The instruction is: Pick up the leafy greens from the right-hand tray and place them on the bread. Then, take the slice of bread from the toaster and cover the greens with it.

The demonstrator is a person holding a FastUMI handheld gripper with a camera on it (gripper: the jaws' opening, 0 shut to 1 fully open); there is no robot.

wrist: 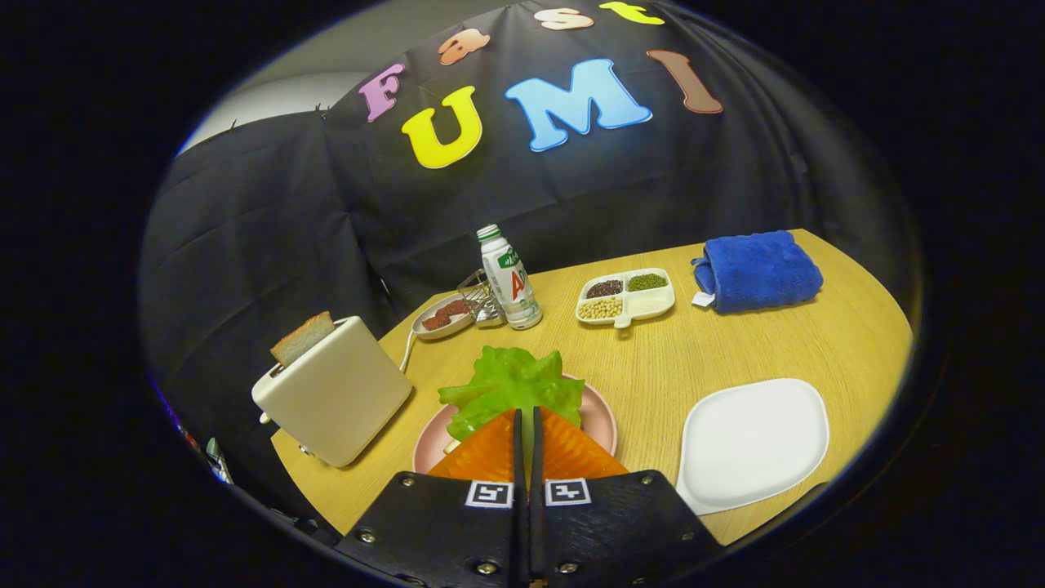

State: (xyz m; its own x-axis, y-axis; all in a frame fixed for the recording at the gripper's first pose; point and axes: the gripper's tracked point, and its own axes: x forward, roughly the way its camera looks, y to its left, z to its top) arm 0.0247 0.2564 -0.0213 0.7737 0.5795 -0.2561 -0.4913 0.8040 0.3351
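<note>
The tongs [526, 425] are pressed almost together, pinching the near edge of the leafy greens [513, 384], which hang over the pink plate [600, 420] just ahead of them. Whether the lettuce already rests on the bread on that plate cannot be told, since the leaf and the tongs hide most of it; only a pale sliver shows at the plate's near left. To finish this step well, I judge the leaf should be lowered flat and centred over the plate before the tongs spread, so that it does not droop over the rim. The white tray [751, 441] on the near right of the worktop [653, 359] holds nothing now. The second bread slice [302, 336] stands up out of the cream toaster [335, 392] to the left, near the plate, and waits for the later step.
</note>
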